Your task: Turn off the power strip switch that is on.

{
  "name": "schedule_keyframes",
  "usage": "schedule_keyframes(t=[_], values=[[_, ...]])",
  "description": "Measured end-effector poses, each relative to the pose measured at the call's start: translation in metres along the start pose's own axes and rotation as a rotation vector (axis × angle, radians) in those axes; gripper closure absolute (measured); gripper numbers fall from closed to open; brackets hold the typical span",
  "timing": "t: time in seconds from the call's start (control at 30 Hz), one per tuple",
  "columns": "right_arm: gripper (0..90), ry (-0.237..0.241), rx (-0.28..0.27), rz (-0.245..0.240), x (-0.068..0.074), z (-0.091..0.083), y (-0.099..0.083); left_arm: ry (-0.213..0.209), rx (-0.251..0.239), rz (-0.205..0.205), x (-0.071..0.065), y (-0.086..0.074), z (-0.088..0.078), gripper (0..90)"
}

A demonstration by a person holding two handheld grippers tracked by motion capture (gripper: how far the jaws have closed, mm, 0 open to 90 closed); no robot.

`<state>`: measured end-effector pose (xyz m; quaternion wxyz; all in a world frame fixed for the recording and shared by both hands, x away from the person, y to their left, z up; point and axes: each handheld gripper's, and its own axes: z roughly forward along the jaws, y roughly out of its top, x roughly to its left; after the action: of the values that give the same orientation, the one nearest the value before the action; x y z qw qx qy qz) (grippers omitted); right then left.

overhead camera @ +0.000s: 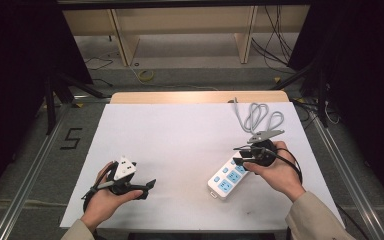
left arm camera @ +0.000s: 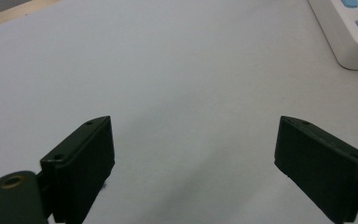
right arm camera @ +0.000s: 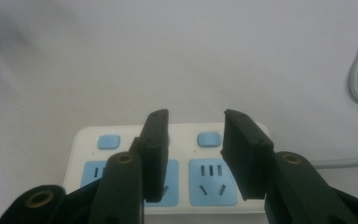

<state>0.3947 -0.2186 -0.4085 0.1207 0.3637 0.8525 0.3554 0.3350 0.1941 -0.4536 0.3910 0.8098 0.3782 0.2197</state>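
The right gripper hangs over the white plastic power strip with blue sockets, jaws apart, holding nothing. The left gripper rests far left, jaws wide.

Plain wooden table with a big white sheet covering nearly the whole top, just a strip of wood showing at the far edge. On the sheet, over to the right, lies a white power strip with blue sockets, angled, and its grey cord sits coiled up behind it near the far edge.
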Motion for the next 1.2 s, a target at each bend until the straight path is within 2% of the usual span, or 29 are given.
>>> schedule_keyframes(t=[0.17, 0.5, 0.73, 0.87, 1.2], values=[[50.3, 0.005, -0.031, 0.0, -0.004, -0.004, -0.008, 0.0, 0.002, 0.0, 0.0, 0.0, 0.0, 11.4], [39.0, 0.026, -0.085, 0.009, -0.009, -0.011, -0.028, -0.001, -0.001, -0.002, 0.0, -0.001, 0.0, 11.4], [32.0, 0.007, -0.143, 0.003, -0.01, -0.02, -0.046, -0.001, 0.002, 0.002, 0.0, -0.001, -0.001, 11.5], [29.7, -0.001, -0.173, 0.001, -0.009, -0.025, -0.055, -0.003, 0.006, 0.001, 0.0, -0.001, -0.001, 11.5], [28.3, -0.028, -0.202, -0.009, -0.007, -0.03, -0.07, -0.005, 0.005, 0.0, 0.0, -0.002, -0.002, 11.9]])
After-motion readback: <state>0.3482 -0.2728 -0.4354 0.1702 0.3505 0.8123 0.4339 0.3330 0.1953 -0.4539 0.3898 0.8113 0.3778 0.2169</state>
